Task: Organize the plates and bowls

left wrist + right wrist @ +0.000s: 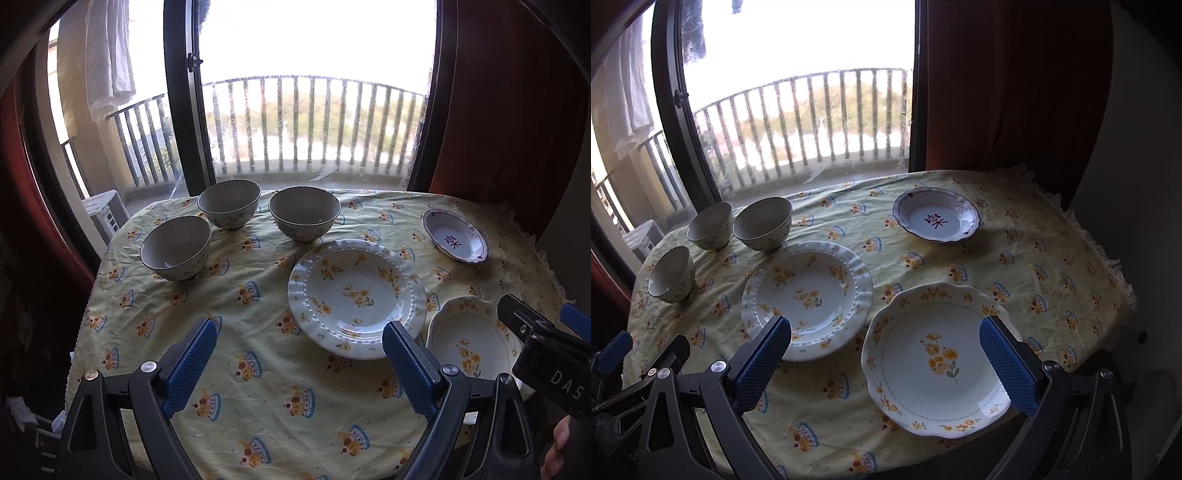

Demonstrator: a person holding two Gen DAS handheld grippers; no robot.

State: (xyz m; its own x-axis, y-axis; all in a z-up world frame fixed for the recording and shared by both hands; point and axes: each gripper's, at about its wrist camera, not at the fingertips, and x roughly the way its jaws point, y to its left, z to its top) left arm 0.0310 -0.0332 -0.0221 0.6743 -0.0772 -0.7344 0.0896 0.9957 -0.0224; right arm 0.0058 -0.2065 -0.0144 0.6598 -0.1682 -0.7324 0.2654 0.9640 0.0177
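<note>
Three grey-rimmed bowls stand at the table's far left: one nearest (175, 248) (671, 274), one behind it (229, 203) (710, 226), one to the right (304, 213) (762, 223). A beaded floral plate (356, 297) (807, 295) lies mid-table. A scalloped floral plate (469, 339) (938, 360) lies near the front right. A small purple-rimmed dish (455, 240) (936, 219) sits far right. My left gripper (299, 339) hovers open over the cloth by the beaded plate. My right gripper (886, 334) hangs open above the scalloped plate; it also shows in the left wrist view (543, 325).
A yellow patterned tablecloth (258, 369) (1052, 266) covers the round table. Behind it are a glass balcony door (317, 110), a railing and red curtains (1004, 81). A person's hand (557, 454) shows at the lower right.
</note>
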